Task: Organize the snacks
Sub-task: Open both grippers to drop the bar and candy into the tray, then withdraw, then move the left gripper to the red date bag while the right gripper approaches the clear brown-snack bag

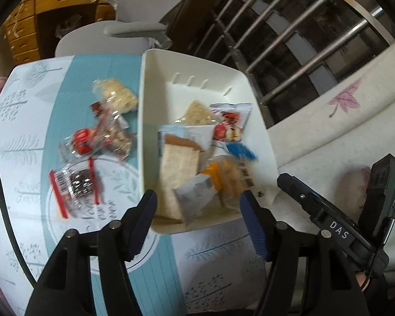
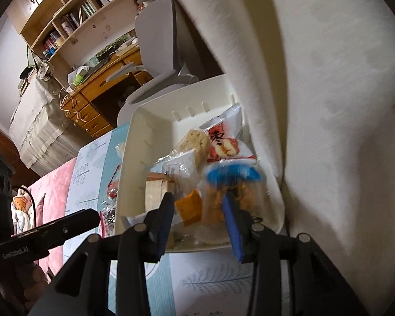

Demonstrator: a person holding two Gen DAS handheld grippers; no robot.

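Note:
A white bin (image 1: 150,84) stands on the tablecloth and holds several snacks: a tan cracker pack (image 1: 179,168), a red-and-white packet (image 1: 229,126), a clear bag with a blue top (image 1: 241,152) and a grey packet (image 1: 197,197). My left gripper (image 1: 198,218) is open over the bin's near edge, and the grey packet lies loose between its fingers. My right gripper (image 2: 198,218) is open over the same bin (image 2: 134,158); the blue-topped bag (image 2: 231,181) and an orange packet (image 2: 189,206) sit just beyond its fingers, blurred. Left of the bin lie loose snacks (image 1: 84,139).
On the cloth lie a rice crisp pack (image 1: 115,94), a nut bar (image 1: 117,134) and a dark snack with red stripes (image 1: 75,187). A grey chair (image 1: 144,5) and wooden desk (image 1: 26,31) stand behind. White bedding (image 1: 342,121) rises on the right, below a metal railing (image 1: 289,39).

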